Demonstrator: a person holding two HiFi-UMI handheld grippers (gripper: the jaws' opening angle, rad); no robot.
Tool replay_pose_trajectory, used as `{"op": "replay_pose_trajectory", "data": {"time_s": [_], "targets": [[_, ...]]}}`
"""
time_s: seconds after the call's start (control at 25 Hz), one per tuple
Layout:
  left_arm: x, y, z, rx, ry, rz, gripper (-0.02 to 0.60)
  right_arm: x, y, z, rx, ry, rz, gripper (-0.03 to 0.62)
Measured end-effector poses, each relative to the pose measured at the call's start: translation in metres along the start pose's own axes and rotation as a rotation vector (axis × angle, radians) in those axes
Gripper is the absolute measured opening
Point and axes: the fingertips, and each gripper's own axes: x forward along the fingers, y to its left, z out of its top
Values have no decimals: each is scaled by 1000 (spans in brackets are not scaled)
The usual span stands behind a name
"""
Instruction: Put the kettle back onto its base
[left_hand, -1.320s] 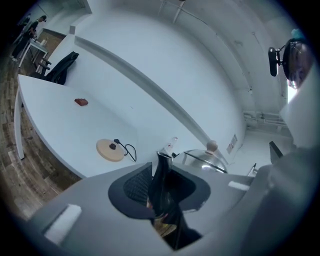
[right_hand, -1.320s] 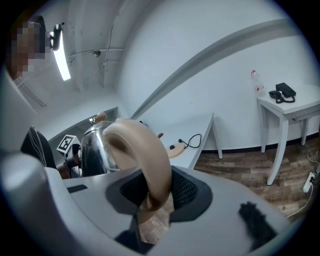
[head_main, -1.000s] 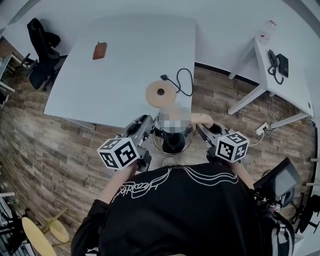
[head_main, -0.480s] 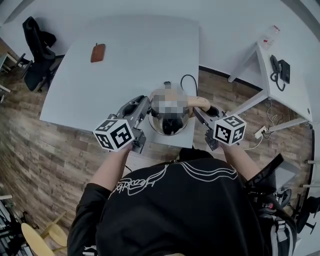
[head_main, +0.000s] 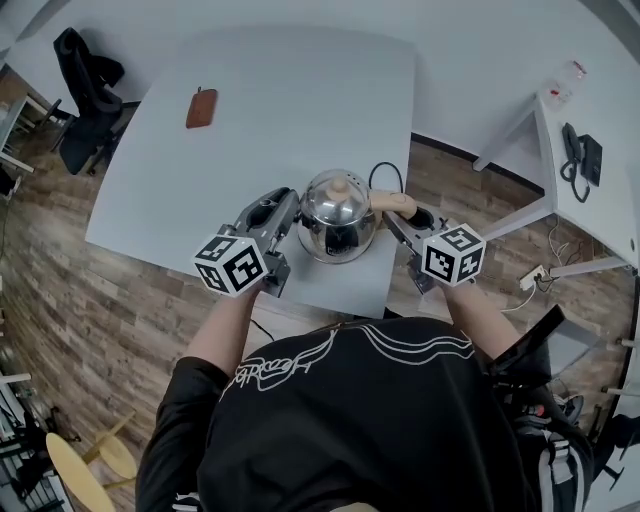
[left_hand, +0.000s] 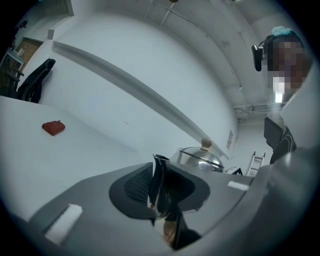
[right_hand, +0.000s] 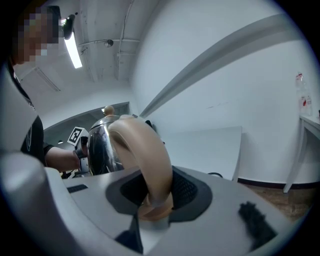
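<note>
So the kettle (head_main: 338, 212) is over the counter (head_main: 280, 100), carried between both grippers. The left gripper (head_main: 288, 218) has its fingers pinched on the thin spout (left_hand: 160, 182) on the kettle's left. The right gripper (head_main: 404, 216) has its fingers clamped round the beige handle (right_hand: 145, 155) on the kettle's right. That puts the spout-to-handle line straight across from one gripper to the other, and with the lid knob (head_main: 339, 185) on top it looks pretty upright.

Thing is, I can't see the base anywhere, only the black cord (head_main: 383, 172) looping out just behind the kettle. My guess is the base sits right under the kettle, so what's left is a straight drop, kept level. Can't tell if it's touching down already. The brown pouch (head_main: 201, 107) is way off to the kettle's far left, no bother.
</note>
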Motion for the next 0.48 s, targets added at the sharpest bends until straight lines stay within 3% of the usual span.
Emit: {"op": "replay_pose_trajectory", "data": {"time_s": [0.48], "targets": [[13,32,-11,53,-21,50,64,41,-23,-16,-3,24,79,112]]}}
